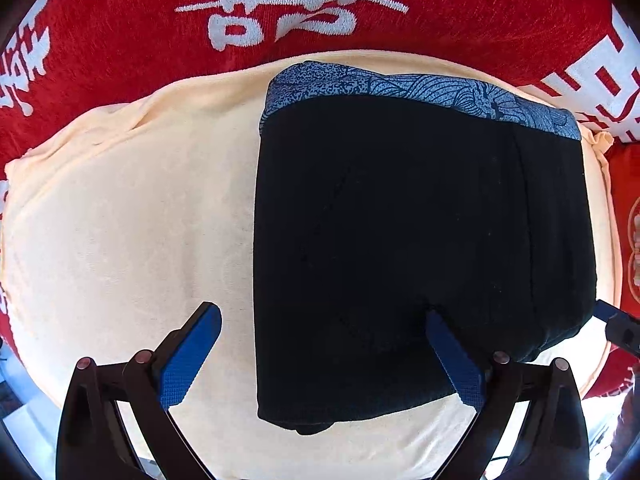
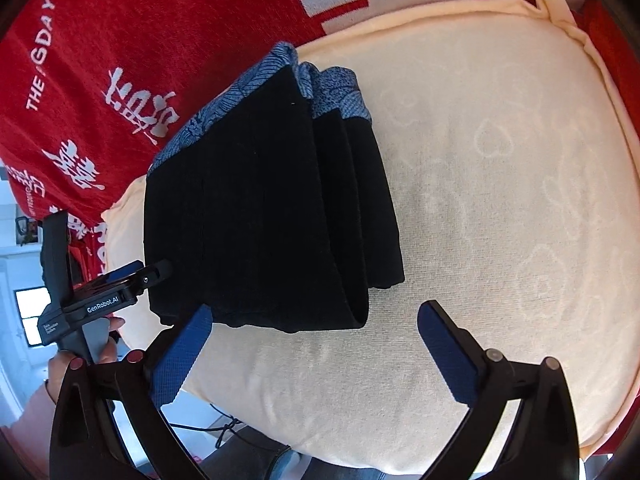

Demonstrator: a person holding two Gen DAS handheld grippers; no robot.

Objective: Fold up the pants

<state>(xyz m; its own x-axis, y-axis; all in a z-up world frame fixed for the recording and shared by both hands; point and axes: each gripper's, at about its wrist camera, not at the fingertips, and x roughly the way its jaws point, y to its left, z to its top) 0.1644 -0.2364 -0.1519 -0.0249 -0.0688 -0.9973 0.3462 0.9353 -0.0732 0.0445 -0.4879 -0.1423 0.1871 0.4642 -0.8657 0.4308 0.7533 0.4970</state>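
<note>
The left gripper [image 1: 324, 344] is held low over the near edge of the cream towel [image 1: 120, 220], pointing toward the far side, and its blue-padded fingers [image 1: 192, 356] are spread wide, with nothing pinched between them. One finger is seen over bare towel and the other over the near part of the black pants [image 1: 400, 240]; whether that pad touches the cloth cannot be told. From the right wrist view, the left gripper [image 2: 160, 270] is seen at the left near corner of the pants [image 2: 260, 208], gripped by the person's hand [image 2: 80, 356]. The right gripper [image 2: 314, 340] is held just near of the pants' near edge, fingers [image 2: 448, 356] likewise wide apart and holding nothing. The pants are laid folded in stacked layers on the towel [image 2: 500, 200], the blue patterned waistband [image 1: 420, 88] turned to the far side. The towel is spread over a red cloth with white lettering [image 1: 160, 40].
</note>
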